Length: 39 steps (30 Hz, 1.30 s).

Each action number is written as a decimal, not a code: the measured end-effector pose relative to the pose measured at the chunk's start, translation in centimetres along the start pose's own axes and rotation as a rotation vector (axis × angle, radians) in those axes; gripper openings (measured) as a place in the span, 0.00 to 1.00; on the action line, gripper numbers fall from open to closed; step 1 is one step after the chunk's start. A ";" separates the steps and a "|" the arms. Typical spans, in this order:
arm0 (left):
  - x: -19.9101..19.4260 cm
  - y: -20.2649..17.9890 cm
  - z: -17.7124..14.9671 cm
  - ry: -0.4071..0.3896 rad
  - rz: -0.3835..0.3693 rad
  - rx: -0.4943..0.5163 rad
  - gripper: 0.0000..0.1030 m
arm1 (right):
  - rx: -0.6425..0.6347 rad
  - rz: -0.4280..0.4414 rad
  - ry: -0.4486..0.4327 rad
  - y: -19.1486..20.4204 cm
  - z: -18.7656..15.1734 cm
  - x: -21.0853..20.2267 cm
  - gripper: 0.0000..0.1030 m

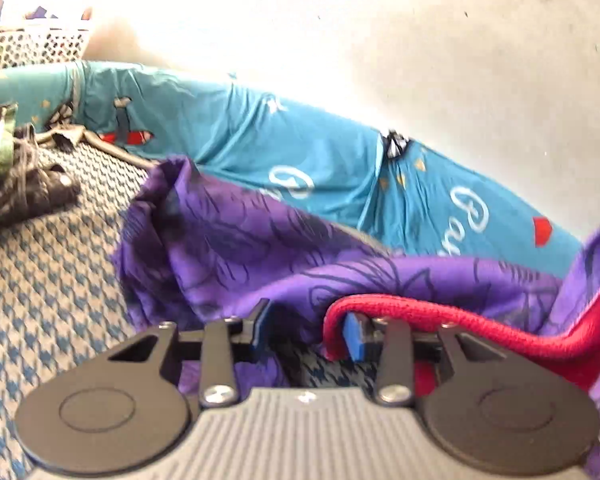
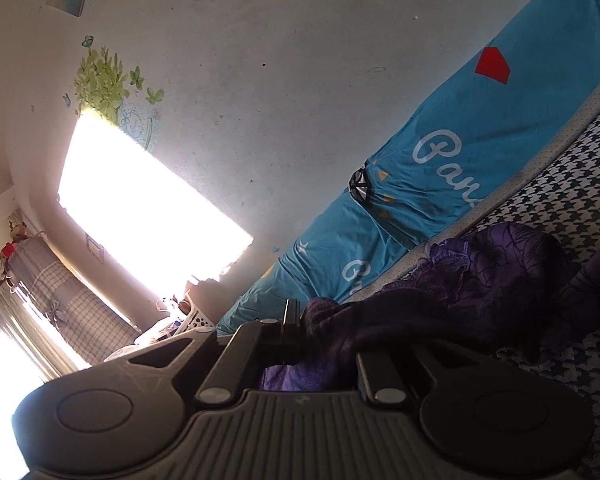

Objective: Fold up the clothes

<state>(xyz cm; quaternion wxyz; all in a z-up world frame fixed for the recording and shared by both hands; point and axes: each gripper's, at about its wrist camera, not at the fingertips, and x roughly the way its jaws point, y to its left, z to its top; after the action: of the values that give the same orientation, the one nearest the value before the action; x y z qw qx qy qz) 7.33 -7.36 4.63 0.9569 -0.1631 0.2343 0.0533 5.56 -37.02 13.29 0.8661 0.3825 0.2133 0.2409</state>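
Two hand-held grippers work a purple garment (image 1: 260,240) lying on the bed (image 1: 60,280): the left hand-held gripper (image 1: 308,332) stands with a visible gap, cloth between its pads, red trim (image 1: 440,320) draped over one finger; the right hand-held gripper (image 2: 324,340) is clamped on bunched purple fabric.

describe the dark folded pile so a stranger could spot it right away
Start at the long teal bolster along the wall. On the houndstooth cover below its basket end sits the dark pile. It alone is near black and neatly stacked; the purple garment lies loose.
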 end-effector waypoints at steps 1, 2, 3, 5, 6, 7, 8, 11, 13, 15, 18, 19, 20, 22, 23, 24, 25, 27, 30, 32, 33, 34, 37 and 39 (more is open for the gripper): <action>-0.7 0.5 0.9 -0.026 0.008 -0.005 0.34 | -0.002 -0.020 0.000 -0.1 0.1 0.0 0.09; -1.2 0.8 1.8 -0.035 0.003 -0.009 0.35 | -0.010 -0.039 0.008 -0.2 0.0 0.0 0.09; -1.8 1.2 2.7 -0.042 -0.003 -0.013 0.35 | -0.019 -0.059 0.020 -0.2 0.0 0.2 0.09; -2.9 1.6 4.2 -0.033 -0.033 -0.024 0.35 | -0.049 -0.119 0.048 -0.2 -0.2 0.5 0.09; -3.8 1.4 4.5 -0.055 -0.038 -0.014 0.36 | -0.091 -0.188 0.071 -0.2 -0.5 0.8 0.10; -4.7 1.3 4.8 -0.077 -0.044 -0.003 0.38 | -0.140 -0.265 0.095 -0.1 -0.7 1.2 0.14; -5.7 1.3 4.8 -0.093 -0.047 0.012 0.44 | -0.171 -0.337 0.110 -0.3 -1.0 1.5 0.15; -8.8 1.4 4.9 -0.138 -0.056 0.056 0.60 | -0.222 -0.512 0.170 -1.2 -1.6 2.3 0.18; -9.4 1.8 4.7 -0.120 -0.065 0.054 0.65 | -0.199 -0.583 0.204 -2.2 -1.9 2.6 0.20; -10.0 2.3 4.4 -0.101 -0.074 0.053 0.65 | -0.203 -0.645 0.233 -2.9 -2.2 2.9 0.20; -10.1 3.1 4.3 -0.044 -0.079 0.052 0.65 | -0.220 -0.689 0.281 -3.2 -2.5 2.8 0.21; -10.0 3.5 4.2 -0.024 -0.071 0.052 0.67 | -0.226 -0.703 0.296 -3.3 -2.6 2.7 0.21; -9.9 3.9 4.2 -0.005 -0.063 0.052 0.70 | -0.231 -0.717 0.312 -3.4 -2.7 2.6 0.21; -9.9 4.7 4.3 0.007 -0.046 0.043 0.79 | -0.245 -0.738 0.353 -3.6 -2.9 2.4 0.38; -9.8 5.1 4.3 0.019 -0.039 0.047 0.82 | -0.272 -0.788 0.358 -3.6 -3.1 2.2 0.53; -9.7 5.5 4.4 0.030 -0.031 0.051 0.83 | -0.306 -0.850 0.357 -3.6 -3.4 1.9 0.73; -9.6 5.9 4.4 0.040 -0.021 0.053 0.85 | -0.352 -0.905 0.341 -3.4 -3.6 1.5 0.77; -9.4 6.7 4.6 0.048 -0.009 0.041 0.88 | -0.438 -0.991 0.291 -2.9 -4.0 0.5 0.77; -9.0 7.7 5.6 0.053 0.019 0.031 0.94 | -0.458 -0.893 0.175 -1.5 -3.8 -1.6 0.77; -8.4 8.1 6.3 0.065 0.026 0.040 0.95 | -0.456 -0.774 0.155 -0.6 -4.1 -2.1 0.77; -7.9 8.4 6.7 0.073 0.031 0.040 0.95 | -0.460 -0.723 0.157 -0.2 -4.3 -1.9 0.77; -7.6 8.7 7.1 0.078 0.036 0.039 0.96 | -0.475 -0.683 0.168 0.3 -4.7 -1.5 0.77; -6.2 9.4 8.1 0.104 0.036 0.041 0.97 | -0.535 -0.586 0.206 1.9 -6.2 0.6 0.71; -5.3 9.8 8.8 0.114 0.040 0.048 0.97 | -0.565 -0.526 0.241 2.7 -7.5 2.1 0.67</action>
<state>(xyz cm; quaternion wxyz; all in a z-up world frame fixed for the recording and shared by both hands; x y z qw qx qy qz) 4.68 4.68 11.71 0.9444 -0.1380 0.2929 0.0573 2.34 -30.04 10.36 0.9380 0.0309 0.3293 0.1035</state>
